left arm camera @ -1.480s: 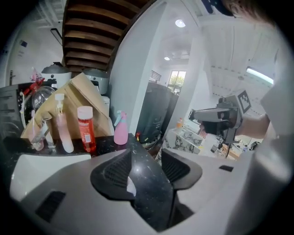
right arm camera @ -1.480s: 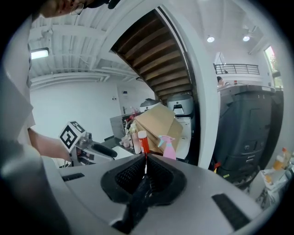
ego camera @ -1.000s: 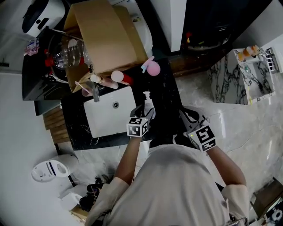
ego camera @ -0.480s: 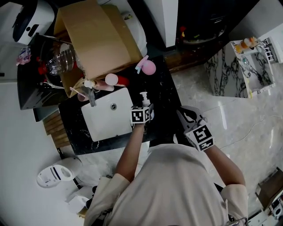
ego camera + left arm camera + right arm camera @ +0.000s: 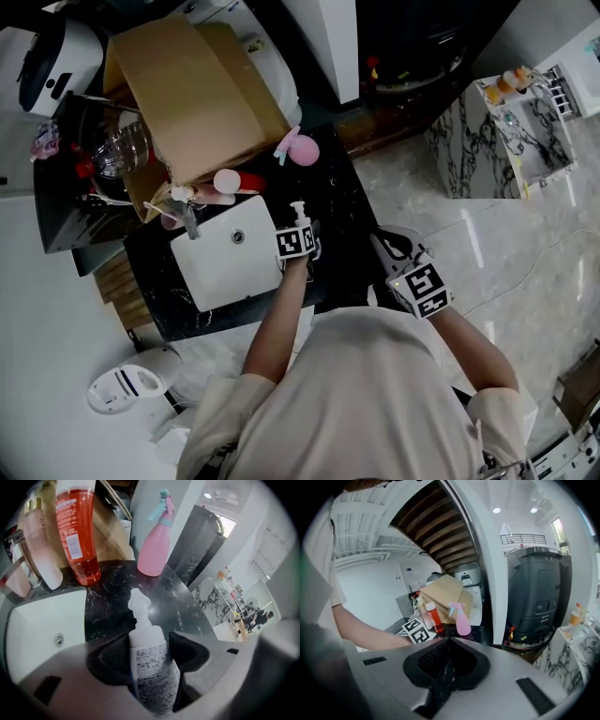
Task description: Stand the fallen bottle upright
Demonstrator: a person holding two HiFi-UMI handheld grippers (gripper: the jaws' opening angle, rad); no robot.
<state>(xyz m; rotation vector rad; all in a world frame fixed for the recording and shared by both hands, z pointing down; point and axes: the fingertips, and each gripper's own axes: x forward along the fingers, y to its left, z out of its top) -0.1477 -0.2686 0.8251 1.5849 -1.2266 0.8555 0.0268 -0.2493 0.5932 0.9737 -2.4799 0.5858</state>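
- Lying on the dark tabletop (image 5: 112, 602) just beside the sink (image 5: 33, 620), the bottle (image 5: 152, 677) is pointing its pump (image 5: 139, 603) away from the person, so it is not yet standing.
- The left tongs (image 5: 149, 644) are closing over its body. The bottle is sitting between the pads, and both seem to be meeting its sides up near the shoulder.
- The right tongs (image 5: 446, 660) are hanging off to the side, pressed together on nothing.
- If the pads are only pinching lightly, the smooth round body is likely to be slipping or spinning while it is being tipped up, and it may be dropping back down.
- A slip toward the sink is risking a roll over the rim into the basin.
- Swinging the pump end up too widely is risking a knock against the red bottle (image 5: 75, 531) or the pink spray bottle (image 5: 154, 550) standing farther back.
- Letting go before the base is sitting flat is likely to be toppling it again.
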